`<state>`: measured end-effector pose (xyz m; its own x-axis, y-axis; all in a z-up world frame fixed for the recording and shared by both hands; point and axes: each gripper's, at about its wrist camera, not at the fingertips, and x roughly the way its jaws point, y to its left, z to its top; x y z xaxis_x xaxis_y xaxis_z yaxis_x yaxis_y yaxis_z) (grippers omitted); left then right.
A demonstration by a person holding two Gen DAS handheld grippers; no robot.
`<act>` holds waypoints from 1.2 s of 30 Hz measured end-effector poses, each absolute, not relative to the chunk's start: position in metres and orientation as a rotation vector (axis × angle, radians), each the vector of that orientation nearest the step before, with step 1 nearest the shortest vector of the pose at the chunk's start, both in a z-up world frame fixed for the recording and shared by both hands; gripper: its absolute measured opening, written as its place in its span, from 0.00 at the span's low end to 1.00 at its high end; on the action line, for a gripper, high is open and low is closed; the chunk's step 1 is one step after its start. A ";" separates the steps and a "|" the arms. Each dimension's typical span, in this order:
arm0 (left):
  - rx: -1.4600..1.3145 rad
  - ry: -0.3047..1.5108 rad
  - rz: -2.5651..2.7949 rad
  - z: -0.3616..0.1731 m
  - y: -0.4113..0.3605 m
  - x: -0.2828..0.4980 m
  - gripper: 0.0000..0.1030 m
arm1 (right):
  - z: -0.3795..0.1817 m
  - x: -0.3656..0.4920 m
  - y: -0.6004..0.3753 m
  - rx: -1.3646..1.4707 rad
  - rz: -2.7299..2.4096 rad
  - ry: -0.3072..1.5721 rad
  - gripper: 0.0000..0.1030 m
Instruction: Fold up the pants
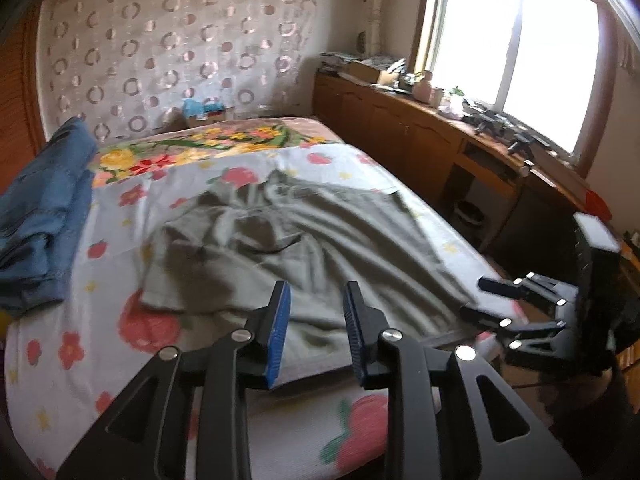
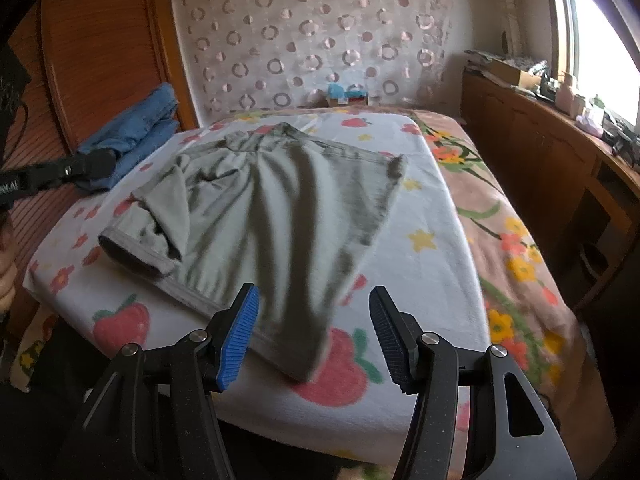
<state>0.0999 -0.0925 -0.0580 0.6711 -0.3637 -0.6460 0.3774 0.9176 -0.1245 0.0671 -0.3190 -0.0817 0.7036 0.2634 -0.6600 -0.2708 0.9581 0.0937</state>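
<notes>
Grey-green pants (image 1: 280,240) lie rumpled and spread on the strawberry-print sheet (image 1: 100,360) of the bed; they also show in the right wrist view (image 2: 272,208), waistband at the far end, leg hems near. My left gripper (image 1: 316,328) is open just above the near hem, holding nothing. My right gripper (image 2: 314,332) is open above the near leg end, empty. The right gripper also shows at the right edge of the left wrist view (image 1: 486,300), over the bed's right side.
Folded blue jeans (image 1: 44,216) lie at the bed's far left, also in the right wrist view (image 2: 132,136). A wooden cabinet (image 1: 420,136) with clutter runs along the right under the window. A wooden headboard (image 2: 100,48) stands at the left.
</notes>
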 end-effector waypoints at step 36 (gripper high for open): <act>0.025 0.864 -0.371 -0.136 -0.056 0.093 0.54 | -0.088 0.093 -0.215 -0.120 0.482 0.742 0.40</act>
